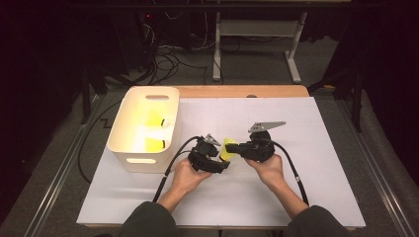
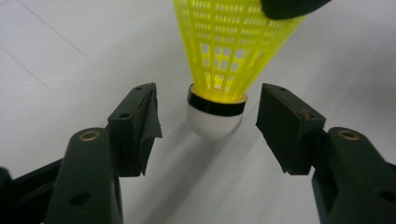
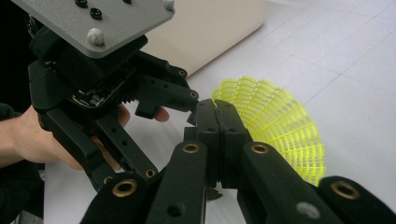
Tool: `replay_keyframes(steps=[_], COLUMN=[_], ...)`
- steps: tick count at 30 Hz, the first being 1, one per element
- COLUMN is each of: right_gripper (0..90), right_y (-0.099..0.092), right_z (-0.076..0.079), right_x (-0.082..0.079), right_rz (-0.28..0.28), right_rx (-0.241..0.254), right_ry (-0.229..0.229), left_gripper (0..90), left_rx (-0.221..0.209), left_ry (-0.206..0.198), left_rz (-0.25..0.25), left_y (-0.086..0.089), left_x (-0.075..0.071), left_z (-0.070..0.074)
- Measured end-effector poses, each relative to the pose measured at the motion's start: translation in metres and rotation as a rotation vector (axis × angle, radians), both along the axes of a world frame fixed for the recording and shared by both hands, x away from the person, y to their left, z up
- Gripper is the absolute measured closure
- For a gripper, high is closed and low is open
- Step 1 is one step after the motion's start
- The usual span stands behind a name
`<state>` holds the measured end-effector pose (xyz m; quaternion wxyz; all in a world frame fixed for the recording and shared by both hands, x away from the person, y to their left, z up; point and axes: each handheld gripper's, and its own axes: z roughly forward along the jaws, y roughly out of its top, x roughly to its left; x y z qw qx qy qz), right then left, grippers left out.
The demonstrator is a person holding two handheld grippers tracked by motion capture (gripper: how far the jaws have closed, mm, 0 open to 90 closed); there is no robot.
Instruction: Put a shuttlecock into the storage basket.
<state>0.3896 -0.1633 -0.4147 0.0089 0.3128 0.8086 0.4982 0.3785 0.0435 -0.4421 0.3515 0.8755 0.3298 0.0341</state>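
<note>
— Two shuttlecocks lie in the white bin (image 1: 129,129) on the white table (image 1: 306,148), dark cable-strewn floor beyond.
— And the hands?
— Both meet mid-table: right gripper (image 1: 234,148) pinches the yellow shuttlecock (image 2: 233,44) by its skirt; left gripper (image 2: 208,126) gapes around its cork, not touching
</note>
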Motion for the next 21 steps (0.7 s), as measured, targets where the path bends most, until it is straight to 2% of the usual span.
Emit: replay_keyframes(steps=[5,15,21], right_gripper=[90.0,90.0,90.0], right_y=[0.0038,0.0044,0.0029], right_z=[-0.001,-0.0013,-0.0016], right_x=[-0.0004,-0.0008,0.0001], right_rz=[0.008,0.009,0.0], right_rx=[0.01,0.009,0.005], right_ry=[0.008,0.011,0.009], left_gripper=[45.0,63.0,64.0], left_rx=[0.005,0.019,0.032], left_ry=[0.005,-0.005,-0.007], left_rz=[0.002,-0.007,-0.012], left_y=[-0.002,-0.0019,-0.0025], left_x=[0.0011,-0.0003,-0.0013], left_z=[-0.0025,-0.0016,-0.0005])
